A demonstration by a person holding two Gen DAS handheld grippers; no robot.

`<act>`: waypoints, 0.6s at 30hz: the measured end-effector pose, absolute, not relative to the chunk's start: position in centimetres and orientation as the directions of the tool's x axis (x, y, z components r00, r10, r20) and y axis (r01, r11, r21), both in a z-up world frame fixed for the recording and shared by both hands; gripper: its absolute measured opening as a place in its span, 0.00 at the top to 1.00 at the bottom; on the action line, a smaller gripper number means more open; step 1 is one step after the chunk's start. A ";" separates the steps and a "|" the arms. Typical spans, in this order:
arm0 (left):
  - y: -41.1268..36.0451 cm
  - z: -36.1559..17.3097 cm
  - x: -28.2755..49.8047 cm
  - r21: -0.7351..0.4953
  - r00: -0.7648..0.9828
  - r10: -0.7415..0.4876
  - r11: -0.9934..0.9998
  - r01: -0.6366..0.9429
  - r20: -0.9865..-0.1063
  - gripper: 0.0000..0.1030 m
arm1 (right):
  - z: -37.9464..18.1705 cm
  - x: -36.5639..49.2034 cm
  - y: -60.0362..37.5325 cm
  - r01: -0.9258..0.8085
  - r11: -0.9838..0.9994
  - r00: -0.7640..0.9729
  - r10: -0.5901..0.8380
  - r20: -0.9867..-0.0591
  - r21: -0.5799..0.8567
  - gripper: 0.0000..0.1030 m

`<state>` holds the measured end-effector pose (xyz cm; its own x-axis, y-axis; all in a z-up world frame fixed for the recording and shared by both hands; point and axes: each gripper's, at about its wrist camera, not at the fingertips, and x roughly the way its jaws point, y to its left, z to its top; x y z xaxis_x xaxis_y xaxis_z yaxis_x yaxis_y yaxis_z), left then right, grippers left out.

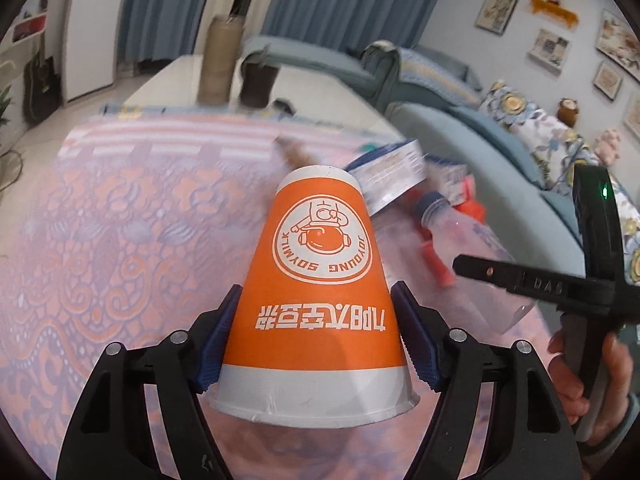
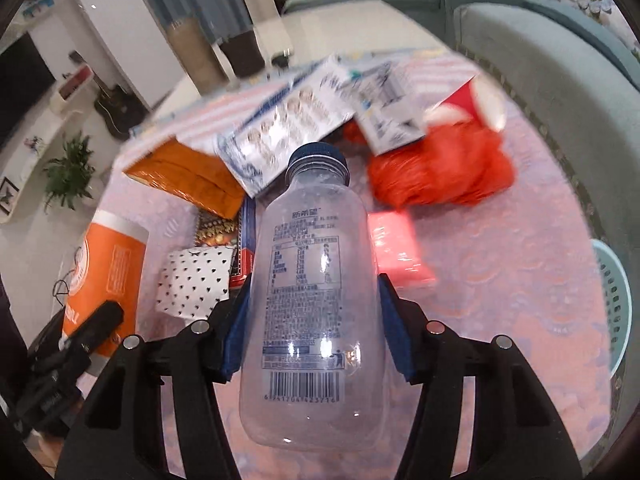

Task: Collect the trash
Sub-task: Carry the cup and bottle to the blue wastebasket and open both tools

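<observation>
Orange paper cup [image 1: 320,288], upside down, white rim, pinched in left gripper [image 1: 318,300], clear empty bottle [image 2: 312,300], blue cap, clamped in right gripper [image 2: 314,292], teal basket [image 2: 616,304] at table's [image 2: 520,300] right edge, right-wrist view only.

The orange cup [image 1: 316,292] looks like plain matt paper with a printed white logo and a rolled white rim. The bottle [image 2: 312,304] is clear, slightly cloudy plastic, smooth and a bit glossy with glare spots, printing straight on it, plus a ribbed dark blue plastic cap [image 2: 318,158]. The left gripper [image 1: 318,340] and right gripper [image 2: 314,328] are matt black plastic with shiny metal pins and blue, ridged, rubbery-looking pads [image 1: 218,344]. The tablecloth [image 1: 132,216] is woven pink cloth with a raised pattern. The red bag [image 2: 436,168] is thin crinkly plastic. The white cartons [image 2: 288,128] look like glossy card. The basket [image 2: 614,292] is pale teal plastic lattice.
</observation>
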<state>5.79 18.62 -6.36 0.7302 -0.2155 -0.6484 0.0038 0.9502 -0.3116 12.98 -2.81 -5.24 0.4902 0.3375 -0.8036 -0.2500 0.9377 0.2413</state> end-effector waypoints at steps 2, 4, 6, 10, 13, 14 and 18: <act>17.2 -4.8 5.8 -0.317 0.747 -0.238 0.948 0.038 -0.621 0.31 | -3.6 12.5 -4.0 -0.245 0.940 0.527 0.336 -0.781 0.239 0.47; 15.3 -2.8 5.9 -0.322 0.767 -0.273 0.942 0.091 -0.581 0.31 | -2.2 11.7 -6.0 -0.229 0.942 0.569 0.333 -0.752 0.244 0.47; 13.7 -1.6 6.1 -0.322 0.777 -0.295 0.938 0.125 -0.556 0.31 | -0.5 11.1 -8.7 -0.202 0.945 0.617 0.326 -0.716 0.256 0.47; 8.4 1.4 6.9 -0.315 0.798 -0.355 0.924 0.219 -0.488 0.30 | 2.7 10.1 -15.3 -0.135 0.957 0.713 0.273 -0.646 0.256 0.47; 5.2 2.7 7.7 -0.326 0.797 -0.404 0.904 0.275 -0.448 0.30 | 3.7 9.2 -19.9 -0.081 0.966 0.755 0.221 -0.617 0.247 0.47; 4.0 2.9 7.9 -0.322 0.794 -0.416 0.901 0.292 -0.444 0.30 | 3.8 9.1 -21.5 -0.053 0.969 0.766 0.195 -0.613 0.241 0.47; -1.7 3.0 9.8 -0.296 0.762 -0.471 0.880 0.371 -0.444 0.30 | 2.5 8.1 -27.9 0.062 0.971 0.782 0.098 -0.616 0.232 0.47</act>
<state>9.81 -1.71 3.05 0.7624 -0.4711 -0.4436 0.3712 0.8800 -0.2964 8.11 -27.92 2.53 0.7819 0.0976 -0.6158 0.0616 0.9708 0.2320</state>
